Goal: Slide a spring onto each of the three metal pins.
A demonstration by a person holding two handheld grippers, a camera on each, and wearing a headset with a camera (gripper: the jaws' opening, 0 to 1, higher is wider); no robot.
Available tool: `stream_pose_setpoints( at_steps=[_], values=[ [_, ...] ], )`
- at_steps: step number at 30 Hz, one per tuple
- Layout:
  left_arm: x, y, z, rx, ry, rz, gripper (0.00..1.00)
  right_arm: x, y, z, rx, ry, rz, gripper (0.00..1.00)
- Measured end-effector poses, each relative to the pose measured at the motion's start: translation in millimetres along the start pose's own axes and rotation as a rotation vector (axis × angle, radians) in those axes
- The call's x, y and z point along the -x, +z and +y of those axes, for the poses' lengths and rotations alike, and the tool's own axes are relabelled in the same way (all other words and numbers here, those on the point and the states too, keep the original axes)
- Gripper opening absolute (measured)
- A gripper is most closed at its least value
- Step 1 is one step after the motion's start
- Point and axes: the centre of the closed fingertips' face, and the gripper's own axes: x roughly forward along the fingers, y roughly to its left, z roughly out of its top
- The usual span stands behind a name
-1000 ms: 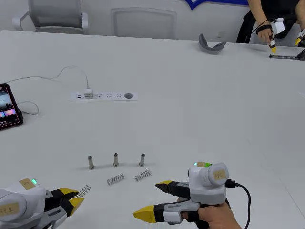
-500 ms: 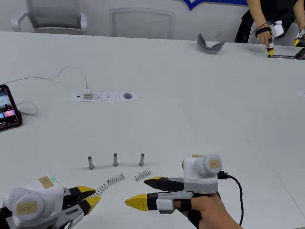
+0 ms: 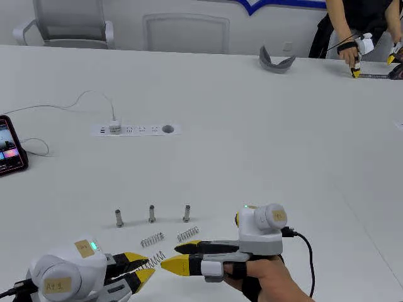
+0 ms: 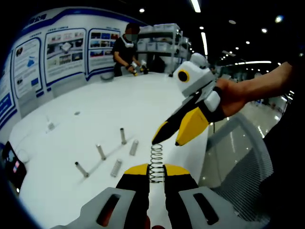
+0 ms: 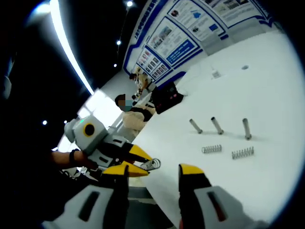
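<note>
Three short metal pins [image 3: 152,214] stand upright in a row on the white table [image 3: 252,145]. Two springs [image 3: 152,240] lie just in front of them. My left gripper [image 3: 147,265] at the lower left is shut on one end of a third spring [image 3: 155,258], which sticks out past its yellow tips. In the left gripper view that spring [image 4: 156,161] rises between the jaws of my left gripper [image 4: 156,171]. My right gripper [image 3: 170,257] is open, with its tips right beside the spring's free end. The right gripper view shows the pins [image 5: 217,125] and both loose springs [image 5: 211,149].
A white power strip [image 3: 135,129] with a cable lies beyond the pins. A phone [image 3: 9,150] sits at the left edge. A grey curved object [image 3: 277,60] is at the far side, where another person [image 3: 352,25] works. Chairs stand behind the table.
My left gripper has carried its spring to the right, off the table. My right gripper has moved left, so its tips have met the spring's free end.
</note>
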Motion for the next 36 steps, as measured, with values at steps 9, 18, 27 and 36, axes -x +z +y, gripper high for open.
stream_pose_setpoints(
  at_steps=[9,18,27,36],
  values=[
    [-6.1,3.2,-16.4,-0.013,-0.041,-0.003,0.11,-3.0,-10.1,8.3,-0.046,0.047,0.016,0.31],
    [-7.4,3.4,-19.6,-0.036,-0.055,0.005,0.11,-3.1,-12.9,11.8,-0.064,0.067,0.026,0.18],
    [-8.2,8.5,-12.7,-0.048,-0.054,0.001,0.1,-3.4,-4.4,13.1,-0.039,0.059,0.033,0.12],
    [-10.4,19.9,-8.9,-0.071,-0.09,-0.014,0.1,-0.8,6.1,14.7,0.099,0.007,0.115,0.12]
  ],
)
